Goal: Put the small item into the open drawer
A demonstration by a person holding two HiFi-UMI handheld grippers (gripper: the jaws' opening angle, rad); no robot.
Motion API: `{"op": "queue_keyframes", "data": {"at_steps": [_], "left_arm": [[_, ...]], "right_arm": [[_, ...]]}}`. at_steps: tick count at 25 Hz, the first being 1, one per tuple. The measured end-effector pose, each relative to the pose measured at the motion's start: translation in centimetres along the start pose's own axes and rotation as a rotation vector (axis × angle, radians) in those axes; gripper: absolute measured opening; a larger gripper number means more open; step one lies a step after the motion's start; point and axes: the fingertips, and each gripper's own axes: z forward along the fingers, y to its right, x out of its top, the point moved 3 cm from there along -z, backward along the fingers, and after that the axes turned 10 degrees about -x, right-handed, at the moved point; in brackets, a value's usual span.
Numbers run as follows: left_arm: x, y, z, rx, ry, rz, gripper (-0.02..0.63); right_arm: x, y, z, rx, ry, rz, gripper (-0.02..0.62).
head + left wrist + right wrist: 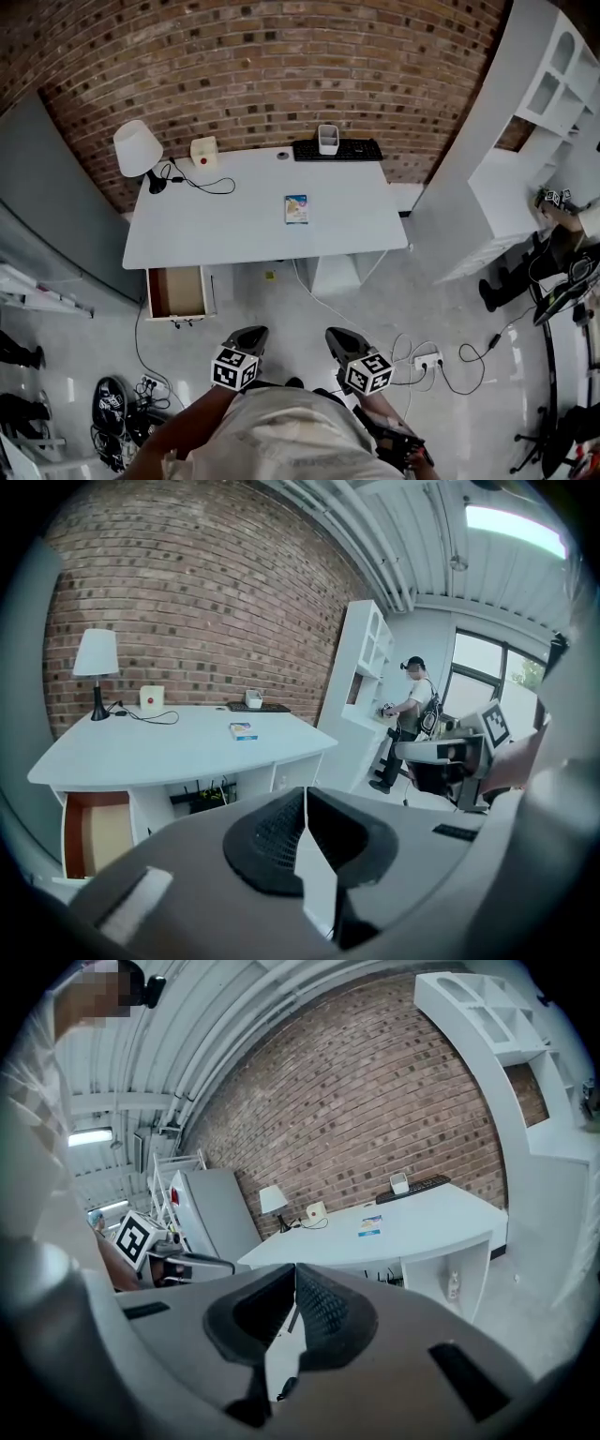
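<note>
A small blue and yellow box lies flat near the middle of the white desk; it also shows as the small box and the small box in the gripper views. The open drawer hangs out under the desk's left end, brown inside and empty; the left gripper view shows the drawer too. My left gripper and right gripper are both shut, empty, held close to my body well short of the desk. The left gripper and right gripper jaws meet tip to tip.
On the desk stand a white lamp, a small white box with a red button, a keyboard and a white cup. A white shelf unit stands right. Cables and a power strip lie on the floor. A person stands by the shelves.
</note>
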Motion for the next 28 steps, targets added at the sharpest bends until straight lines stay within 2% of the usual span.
{"op": "queue_keyframes", "data": {"at_steps": [17,28], "left_arm": [[0.0,0.7,-0.7,0.013,-0.003,0.013,0.014],[0.2,1.2,-0.4,0.003,0.005,0.015,0.014]], "right_arm": [[-0.1,-1.0,-0.1,0.024,-0.002,0.003,0.006],[-0.4,-0.7,-0.6,0.010,-0.014,0.006,0.006]]}}
